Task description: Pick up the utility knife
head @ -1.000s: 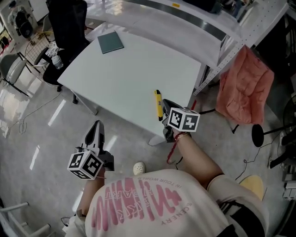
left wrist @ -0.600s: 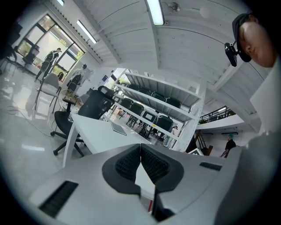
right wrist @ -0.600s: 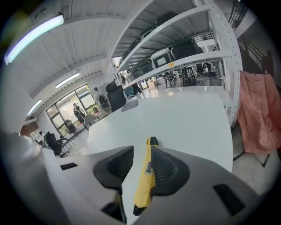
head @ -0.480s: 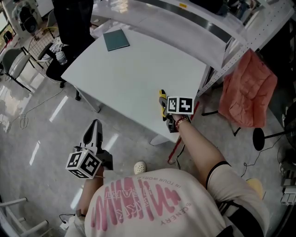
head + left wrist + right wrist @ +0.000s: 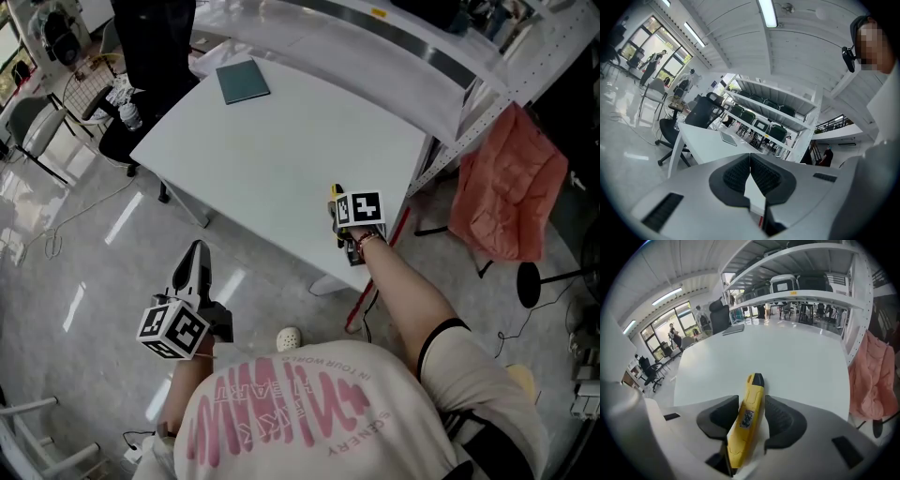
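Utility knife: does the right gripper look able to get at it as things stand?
Probably yes. The right gripper has just been opening its jaws; they stand apart on either side of the utility knife, which lies flat on the table with nothing else in the way.

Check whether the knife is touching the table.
Touching. The right gripper view shows the yellow knife lying flat on the white table, with no gap under its black tip.

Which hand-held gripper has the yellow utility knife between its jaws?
The right hand-held gripper: its jaws, just opening, straddle the utility knife lying on the table. The left hand-held gripper has its jaws together, with nothing between them.
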`<state>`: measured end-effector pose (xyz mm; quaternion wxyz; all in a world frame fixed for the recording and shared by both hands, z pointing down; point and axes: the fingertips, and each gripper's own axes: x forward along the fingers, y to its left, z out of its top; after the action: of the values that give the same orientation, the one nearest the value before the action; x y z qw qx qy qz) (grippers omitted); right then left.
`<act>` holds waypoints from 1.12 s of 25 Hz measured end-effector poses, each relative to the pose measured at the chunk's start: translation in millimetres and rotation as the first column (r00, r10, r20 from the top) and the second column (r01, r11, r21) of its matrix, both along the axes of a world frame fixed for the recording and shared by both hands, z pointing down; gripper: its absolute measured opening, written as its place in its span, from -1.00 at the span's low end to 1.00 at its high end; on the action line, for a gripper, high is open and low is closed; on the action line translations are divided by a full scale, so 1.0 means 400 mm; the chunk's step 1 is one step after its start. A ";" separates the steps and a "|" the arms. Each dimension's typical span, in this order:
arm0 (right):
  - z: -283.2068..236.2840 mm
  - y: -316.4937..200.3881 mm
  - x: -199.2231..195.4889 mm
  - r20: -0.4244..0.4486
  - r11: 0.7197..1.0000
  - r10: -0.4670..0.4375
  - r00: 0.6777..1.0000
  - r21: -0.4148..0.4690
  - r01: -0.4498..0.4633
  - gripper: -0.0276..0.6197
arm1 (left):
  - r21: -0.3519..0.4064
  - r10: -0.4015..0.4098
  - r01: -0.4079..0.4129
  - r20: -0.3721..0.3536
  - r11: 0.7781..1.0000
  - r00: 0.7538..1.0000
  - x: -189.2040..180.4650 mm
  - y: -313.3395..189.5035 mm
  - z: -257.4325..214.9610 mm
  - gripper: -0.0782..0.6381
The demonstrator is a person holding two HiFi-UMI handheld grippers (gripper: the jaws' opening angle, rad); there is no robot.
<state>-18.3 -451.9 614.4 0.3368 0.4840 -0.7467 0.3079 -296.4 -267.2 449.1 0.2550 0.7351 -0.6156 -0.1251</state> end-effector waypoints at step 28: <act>0.000 0.005 0.027 -0.099 0.984 -0.164 0.981 -0.085 0.156 -0.48 | -0.009 0.004 -0.005 -0.032 1.000 0.999 0.183 -0.058 -0.087 -0.71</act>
<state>-7.3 -449.8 614.4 0.4178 0.4244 -0.7521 0.2824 -223.2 -290.4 414.2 0.2683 0.7333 -0.6102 -0.1336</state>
